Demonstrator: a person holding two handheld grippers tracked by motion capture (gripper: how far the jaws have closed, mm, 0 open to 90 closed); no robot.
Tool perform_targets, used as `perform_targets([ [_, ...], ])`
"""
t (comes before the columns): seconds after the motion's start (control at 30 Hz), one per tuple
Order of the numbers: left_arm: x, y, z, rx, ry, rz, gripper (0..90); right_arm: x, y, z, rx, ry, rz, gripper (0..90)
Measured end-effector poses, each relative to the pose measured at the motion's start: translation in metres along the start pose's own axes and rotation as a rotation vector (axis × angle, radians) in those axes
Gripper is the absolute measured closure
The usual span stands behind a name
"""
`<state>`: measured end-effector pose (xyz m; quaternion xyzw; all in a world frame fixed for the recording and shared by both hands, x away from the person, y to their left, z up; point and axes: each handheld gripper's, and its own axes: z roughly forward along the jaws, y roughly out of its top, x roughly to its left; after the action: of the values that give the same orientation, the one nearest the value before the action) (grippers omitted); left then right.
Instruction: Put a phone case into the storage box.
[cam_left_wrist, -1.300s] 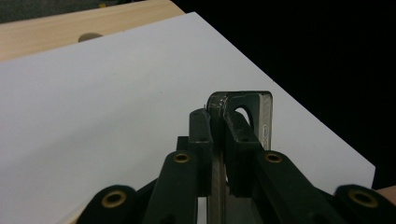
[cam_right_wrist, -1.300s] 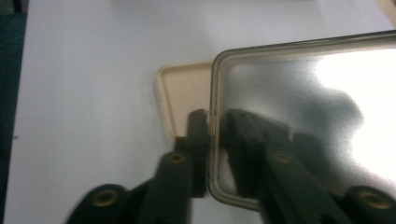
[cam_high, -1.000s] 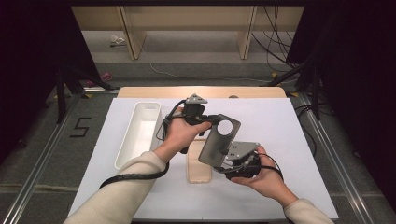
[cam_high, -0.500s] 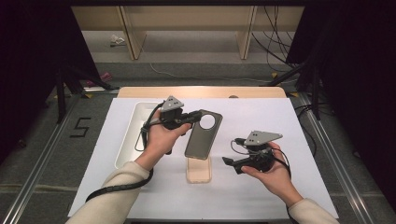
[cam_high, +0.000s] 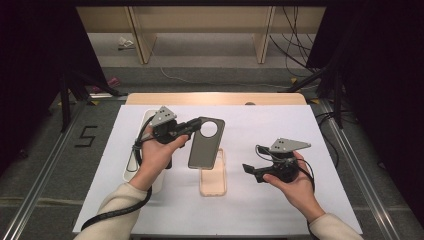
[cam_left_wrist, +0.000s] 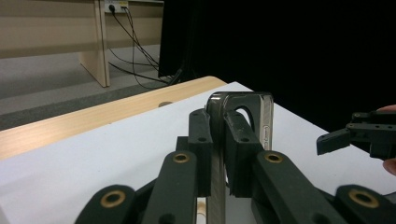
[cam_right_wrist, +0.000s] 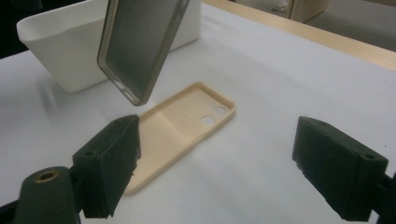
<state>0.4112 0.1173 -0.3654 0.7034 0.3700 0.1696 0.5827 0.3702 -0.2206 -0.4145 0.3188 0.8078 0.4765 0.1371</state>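
The left gripper clenches a grey phone case above the table, over a beige case beside a white bin. The right gripper hangs released, well apart.

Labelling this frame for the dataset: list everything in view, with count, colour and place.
dark phone case: 1, dark grey, lifted above the sheet, clamped at its top edge by the left gripper
tan phone case: 1, pale tan, flat on the sheet mid-table, open side up
bin: 1, white, left part of the sheet
sheet: 1, white, covering the table
table: 1, light wood, edge at the far side
left gripper: 1, black, shut on the dark case
right gripper: 1, black, open, right of the tan case
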Motion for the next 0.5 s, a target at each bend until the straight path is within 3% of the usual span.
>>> perform_targets([
  [0.3,0.009,0.007,-0.012,-0.030,0.046,0.022,82.0,-0.003,-0.001,-0.003,-0.012,-0.018,0.018,16.2],
  [0.5,0.013,0.009,-0.016,-0.033,0.042,0.059,82.0,-0.001,-0.001,-0.003,-0.011,-0.012,0.005,16.3],
])
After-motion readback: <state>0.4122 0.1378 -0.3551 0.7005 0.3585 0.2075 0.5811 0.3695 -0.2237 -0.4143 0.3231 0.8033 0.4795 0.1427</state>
